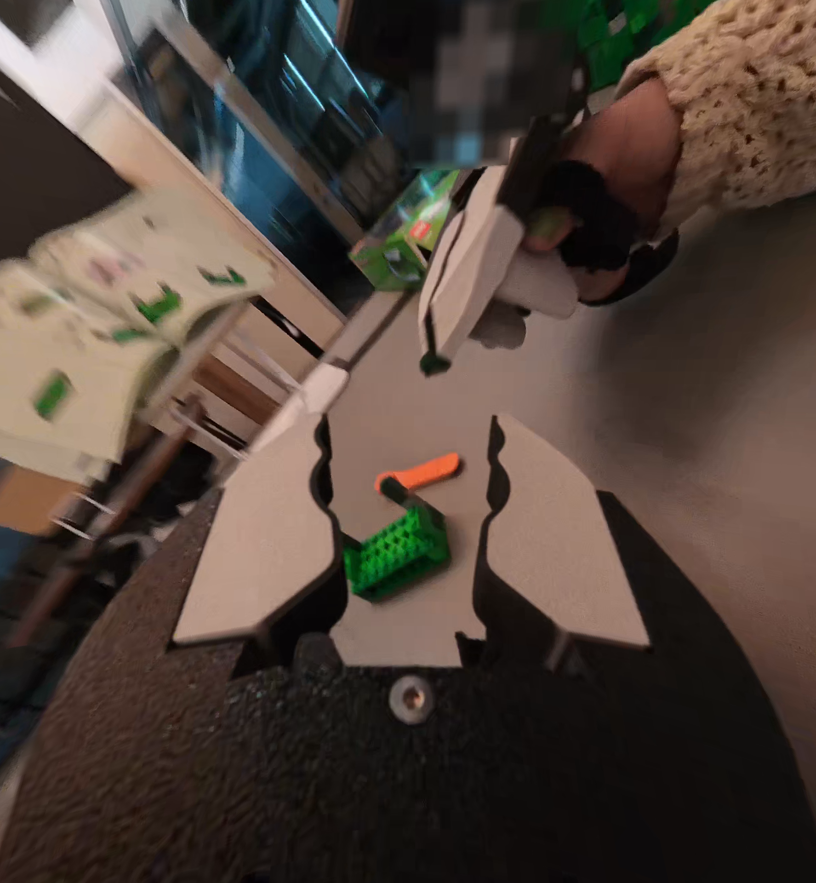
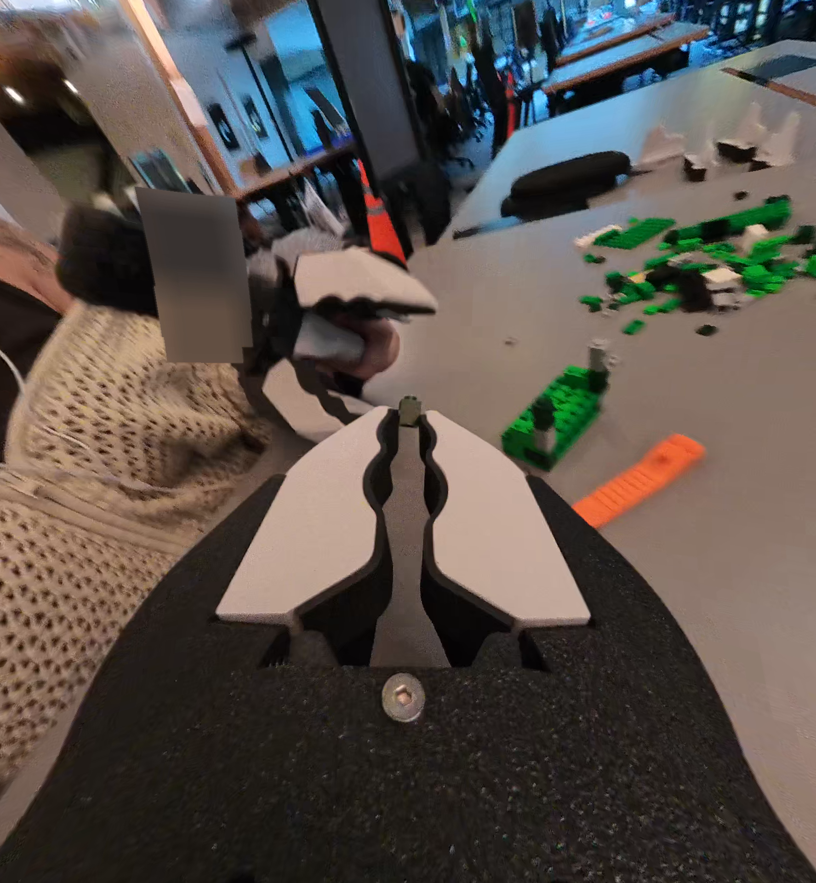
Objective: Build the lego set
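A green Lego assembly (image 1: 396,549) with a dark post lies on the grey table (image 1: 683,478), below and between the fingers of my left gripper (image 1: 410,425), which is open and empty. It also shows in the right wrist view (image 2: 558,415). My right gripper (image 2: 408,419) is shut on a small dark grey-green piece (image 2: 409,410) at its tips and holds it above the table, left of the assembly. In the left wrist view the right gripper (image 1: 432,356) hangs beyond the assembly with the small piece (image 1: 435,367).
An orange brick separator (image 2: 635,482) lies beside the assembly. A pile of loose green, black and white bricks (image 2: 711,267) lies at the far right. A black case (image 2: 563,184) sits behind. An instruction booklet (image 1: 100,325) and a green box (image 1: 396,248) are at the table edge.
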Available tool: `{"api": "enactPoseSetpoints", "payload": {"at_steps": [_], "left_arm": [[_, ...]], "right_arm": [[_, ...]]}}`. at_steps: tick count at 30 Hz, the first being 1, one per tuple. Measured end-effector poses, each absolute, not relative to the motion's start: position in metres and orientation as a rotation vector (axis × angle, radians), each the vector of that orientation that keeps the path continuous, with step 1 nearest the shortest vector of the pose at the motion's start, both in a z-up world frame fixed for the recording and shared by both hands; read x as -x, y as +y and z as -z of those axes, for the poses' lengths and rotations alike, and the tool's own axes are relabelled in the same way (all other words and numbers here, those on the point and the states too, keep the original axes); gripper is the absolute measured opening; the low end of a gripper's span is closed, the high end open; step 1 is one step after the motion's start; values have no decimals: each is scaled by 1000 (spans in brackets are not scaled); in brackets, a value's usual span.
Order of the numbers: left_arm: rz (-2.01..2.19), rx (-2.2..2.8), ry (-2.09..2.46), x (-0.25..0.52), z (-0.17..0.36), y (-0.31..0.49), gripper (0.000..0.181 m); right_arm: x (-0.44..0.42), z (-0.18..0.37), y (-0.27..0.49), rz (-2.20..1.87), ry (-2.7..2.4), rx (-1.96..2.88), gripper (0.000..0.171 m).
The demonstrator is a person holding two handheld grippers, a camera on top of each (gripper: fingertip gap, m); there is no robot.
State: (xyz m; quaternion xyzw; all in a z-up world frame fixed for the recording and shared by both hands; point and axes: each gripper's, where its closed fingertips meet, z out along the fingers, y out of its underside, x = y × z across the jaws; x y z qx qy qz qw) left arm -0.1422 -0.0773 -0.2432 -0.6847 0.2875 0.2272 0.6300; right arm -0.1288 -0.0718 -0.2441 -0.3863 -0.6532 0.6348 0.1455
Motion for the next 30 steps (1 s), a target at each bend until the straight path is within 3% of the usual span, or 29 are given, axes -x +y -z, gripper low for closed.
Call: {"api": "enactPoseSetpoints", "payload": {"at_steps": [9,20,26,30], "left_arm": [[-627,1427,744,126,229,-79,13],[-519,1513,1148,113,258,-83,12],[-513,1498,1003,116,248,-75,22],[-613,1400,1001,112,239,-77,12]], "right_arm": [[127,231,-99,-2078,-1845,1082,8],[115,259,-105,-1897,-2125,1146,8],[117,252,-98,-1897,-2076,1122,8],[114,242,-99,-1975,-2038,1074,8]]}}
